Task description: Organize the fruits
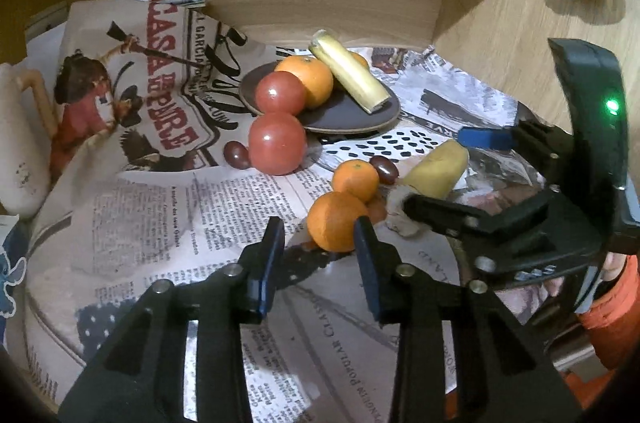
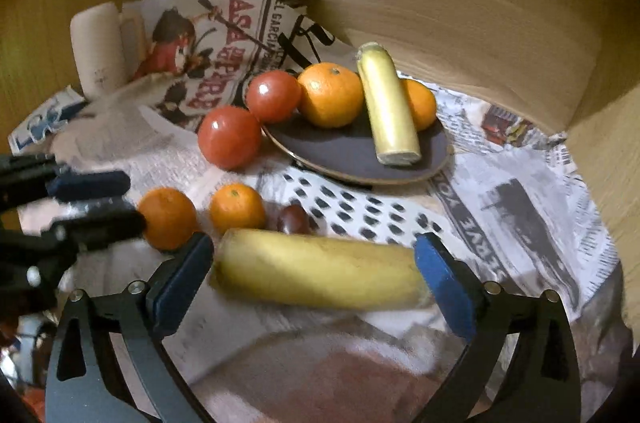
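Observation:
A dark plate [image 2: 352, 155] holds a tomato [image 2: 273, 96], two oranges [image 2: 331, 94] and a banana piece [image 2: 387, 103]. A second tomato [image 2: 229, 136] lies beside the plate. Two mandarins [image 2: 237, 208] [image 2: 168, 217] and a dark grape [image 2: 294, 218] lie on the newspaper. My right gripper [image 2: 314, 277] is open with a banana piece [image 2: 316, 273] lying lengthwise between its fingers. My left gripper [image 1: 320, 235] is open just in front of a mandarin [image 1: 335, 221]; it also shows at the left of the right wrist view [image 2: 108, 203].
Newspaper sheets [image 1: 168, 207] cover the table. A cream mug [image 2: 100, 49] stands at the back left. A wooden wall [image 2: 440, 15] with coloured notes rises behind the plate. A second grape [image 1: 236, 154] lies by the loose tomato [image 1: 277, 143].

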Demonstrator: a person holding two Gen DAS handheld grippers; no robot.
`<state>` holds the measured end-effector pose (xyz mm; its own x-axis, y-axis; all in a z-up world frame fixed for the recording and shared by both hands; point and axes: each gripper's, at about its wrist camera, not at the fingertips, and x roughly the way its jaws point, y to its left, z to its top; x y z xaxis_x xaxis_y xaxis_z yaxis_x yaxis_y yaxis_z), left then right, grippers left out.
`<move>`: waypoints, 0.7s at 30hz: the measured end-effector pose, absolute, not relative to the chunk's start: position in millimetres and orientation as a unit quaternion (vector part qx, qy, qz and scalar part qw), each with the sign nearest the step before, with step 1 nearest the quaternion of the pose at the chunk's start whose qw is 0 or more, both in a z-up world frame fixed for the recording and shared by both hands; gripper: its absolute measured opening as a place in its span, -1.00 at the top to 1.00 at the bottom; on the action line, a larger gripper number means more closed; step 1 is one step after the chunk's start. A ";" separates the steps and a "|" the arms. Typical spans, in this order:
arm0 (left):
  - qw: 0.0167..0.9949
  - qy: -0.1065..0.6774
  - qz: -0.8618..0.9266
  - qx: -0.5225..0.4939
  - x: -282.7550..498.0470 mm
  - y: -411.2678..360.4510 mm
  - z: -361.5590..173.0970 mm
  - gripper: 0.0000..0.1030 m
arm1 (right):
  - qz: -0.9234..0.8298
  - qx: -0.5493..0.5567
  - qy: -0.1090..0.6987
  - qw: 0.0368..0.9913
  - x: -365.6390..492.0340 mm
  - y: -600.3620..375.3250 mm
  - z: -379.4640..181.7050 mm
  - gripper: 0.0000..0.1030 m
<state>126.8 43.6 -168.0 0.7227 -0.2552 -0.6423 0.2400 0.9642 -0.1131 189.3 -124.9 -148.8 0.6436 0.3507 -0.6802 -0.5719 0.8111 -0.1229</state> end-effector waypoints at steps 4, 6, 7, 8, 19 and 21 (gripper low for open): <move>0.925 0.352 -0.143 -0.002 131.8 33.3 -171.4 0.03 | 0.258 -0.156 0.356 0.884 184.6 -149.7 -151.5 -0.95; 0.921 0.358 -0.154 -0.003 136.7 27.4 -174.5 -0.01 | 0.245 -0.155 0.363 0.885 184.5 -163.0 -153.2 -0.95; 0.919 0.361 -0.158 -0.004 139.0 25.7 -175.7 -0.02 | 0.238 -0.153 0.368 0.886 185.3 -171.8 -154.0 -0.95; 0.917 0.365 -0.162 -0.005 141.2 23.5 -177.0 -0.02 | 0.233 -0.152 0.372 0.886 186.0 -176.4 -154.4 -0.95; 0.909 0.378 -0.175 -0.004 154.3 4.4 -183.0 0.07 | 0.231 -0.095 0.388 0.887 189.9 -224.5 -144.1 -0.90; 0.910 0.377 -0.174 -0.001 154.5 2.8 -182.9 0.15 | 0.239 -0.077 0.384 0.888 192.8 -225.8 -139.8 -0.90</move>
<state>154.5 2.8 -182.9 0.6550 -0.3168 -0.6861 0.3151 0.9397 -0.1330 192.8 -225.8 -139.8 0.5903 0.3654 -0.7197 -0.4843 0.8737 0.0463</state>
